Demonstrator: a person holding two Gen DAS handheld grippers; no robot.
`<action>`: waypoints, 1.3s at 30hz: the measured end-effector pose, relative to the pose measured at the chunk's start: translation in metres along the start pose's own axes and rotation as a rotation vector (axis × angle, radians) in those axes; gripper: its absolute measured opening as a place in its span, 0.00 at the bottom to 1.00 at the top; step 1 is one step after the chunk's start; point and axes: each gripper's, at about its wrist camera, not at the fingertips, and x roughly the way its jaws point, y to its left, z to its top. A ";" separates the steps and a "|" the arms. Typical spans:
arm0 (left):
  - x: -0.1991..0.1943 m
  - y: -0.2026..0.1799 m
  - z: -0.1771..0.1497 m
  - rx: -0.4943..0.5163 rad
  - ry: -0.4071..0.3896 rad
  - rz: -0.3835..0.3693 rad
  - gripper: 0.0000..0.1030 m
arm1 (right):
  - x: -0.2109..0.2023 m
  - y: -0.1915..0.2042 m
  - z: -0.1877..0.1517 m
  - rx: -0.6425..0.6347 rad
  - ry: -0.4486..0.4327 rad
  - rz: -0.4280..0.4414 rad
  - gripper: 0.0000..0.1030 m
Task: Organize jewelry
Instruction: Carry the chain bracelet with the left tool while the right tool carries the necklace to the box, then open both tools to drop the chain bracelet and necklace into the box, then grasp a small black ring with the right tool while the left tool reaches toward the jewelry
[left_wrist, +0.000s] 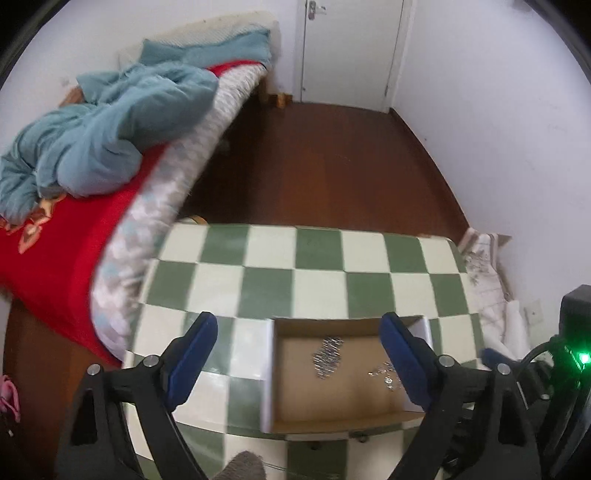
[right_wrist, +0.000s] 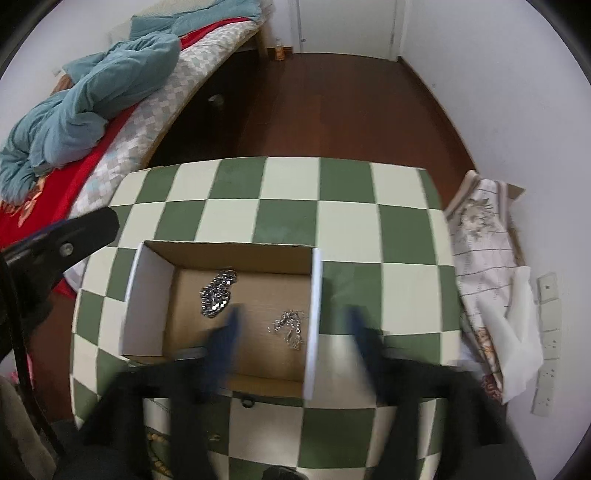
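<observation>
An open cardboard box (right_wrist: 236, 249) (left_wrist: 343, 419) sits on the green-and-white checkered table (right_wrist: 288, 206) (left_wrist: 266, 284). Inside lie a dark silver chain bracelet (right_wrist: 217, 293) (left_wrist: 328, 355) and a thin silver necklace (right_wrist: 290, 326) (left_wrist: 386, 374). My left gripper (left_wrist: 299, 336) is open and empty, above the box's left part. My right gripper (right_wrist: 293, 321) is open and empty, blurred, above the box's right wall and the necklace. The left gripper's finger shows in the right wrist view (right_wrist: 74, 236) at the table's left edge.
A bed with a red sheet (left_wrist: 70, 243) and a crumpled blue blanket (left_wrist: 96, 122) stands left of the table. A patterned cloth (right_wrist: 480, 236) lies to the right by the wall. Brown floor (left_wrist: 314, 158) and a white door (left_wrist: 351, 48) are beyond.
</observation>
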 end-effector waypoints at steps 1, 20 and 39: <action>-0.001 0.003 -0.001 0.000 0.005 0.029 0.95 | -0.001 -0.001 -0.001 0.002 0.004 -0.018 0.82; -0.049 0.031 -0.043 -0.015 -0.075 0.130 0.99 | -0.059 0.014 -0.034 0.020 -0.103 -0.081 0.99; -0.101 0.067 -0.125 -0.033 -0.101 0.261 0.99 | -0.104 0.016 -0.129 0.113 -0.147 0.018 0.94</action>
